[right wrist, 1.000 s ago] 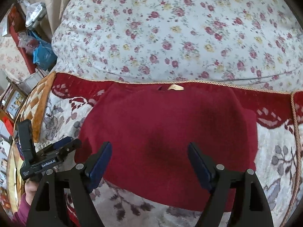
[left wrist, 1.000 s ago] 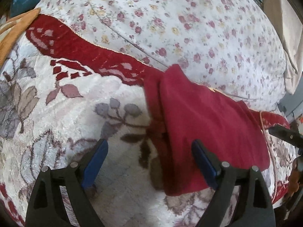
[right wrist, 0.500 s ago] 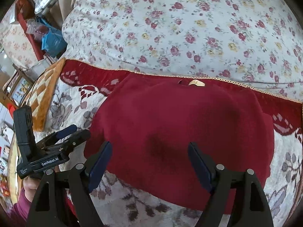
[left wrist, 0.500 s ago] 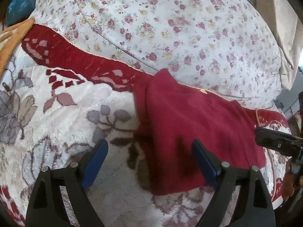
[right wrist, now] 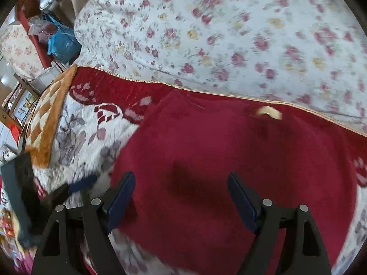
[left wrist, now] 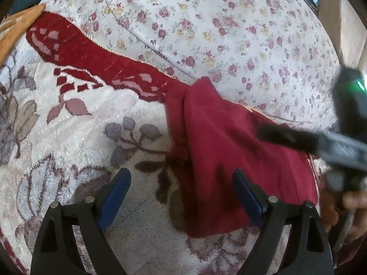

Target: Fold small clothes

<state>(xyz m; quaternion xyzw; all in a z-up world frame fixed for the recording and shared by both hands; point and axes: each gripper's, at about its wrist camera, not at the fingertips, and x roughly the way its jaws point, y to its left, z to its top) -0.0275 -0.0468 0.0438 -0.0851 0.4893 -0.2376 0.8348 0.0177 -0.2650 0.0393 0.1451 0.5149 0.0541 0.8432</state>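
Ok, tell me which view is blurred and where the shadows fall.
Right wrist view: motion-smeared throughout, the floral bedding streaked, a dark shadow on the red garment. Left wrist view: mostly sharp, only the right gripper smeared; shadow along the garment's left edge.

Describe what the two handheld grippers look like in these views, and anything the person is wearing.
Both the left gripper and the right gripper have black open-frame plastic fingers with round silver pivot pins and flat dark-blue pads. Seen from the left wrist, the right unit's body is dark grey and blurred, with a green indicator light. No cables show. No sleeve can be made out clearly.
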